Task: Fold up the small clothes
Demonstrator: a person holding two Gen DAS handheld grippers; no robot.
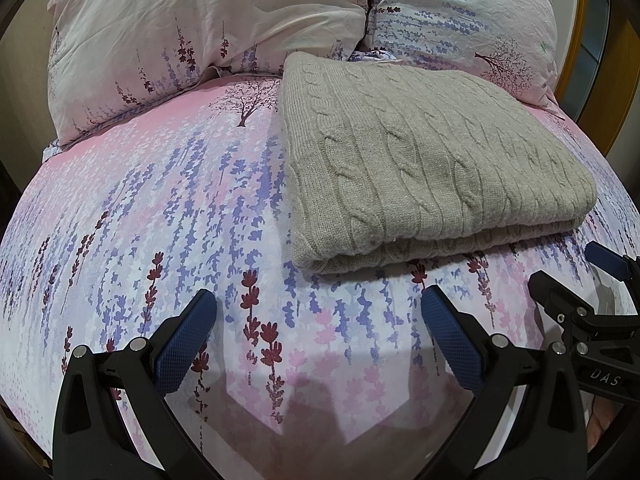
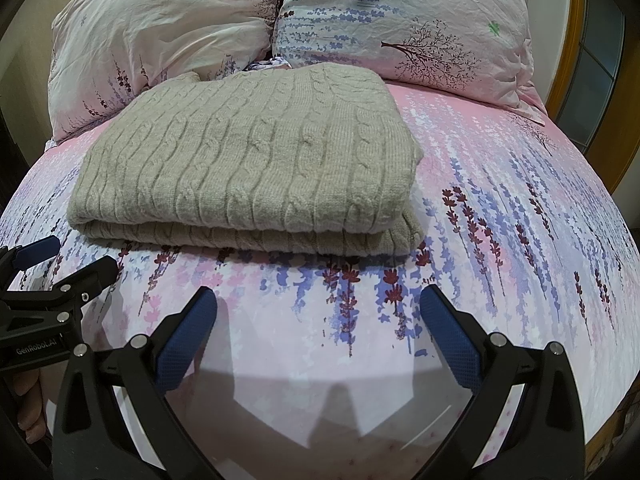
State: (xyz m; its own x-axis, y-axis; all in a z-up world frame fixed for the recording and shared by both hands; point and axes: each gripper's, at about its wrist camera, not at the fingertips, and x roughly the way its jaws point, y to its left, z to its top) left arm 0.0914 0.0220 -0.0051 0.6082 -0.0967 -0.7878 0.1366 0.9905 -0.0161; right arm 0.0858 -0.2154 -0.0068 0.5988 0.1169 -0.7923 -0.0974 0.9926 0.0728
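Note:
A grey cable-knit sweater [image 1: 420, 160] lies folded in a neat rectangle on the bed, and it also shows in the right wrist view [image 2: 248, 164]. My left gripper [image 1: 318, 316] is open and empty, hovering over the sheet just in front of the sweater's near left corner. My right gripper [image 2: 318, 316] is open and empty, in front of the sweater's near right corner. Each gripper shows at the edge of the other's view: the right gripper [image 1: 576, 280] and the left gripper [image 2: 68, 260].
The bed has a pink and purple floral sheet [image 1: 180, 200]. Two floral pillows [image 1: 192, 36] [image 1: 464, 12] lie behind the sweater. A wooden frame [image 2: 568, 60] stands at the far right.

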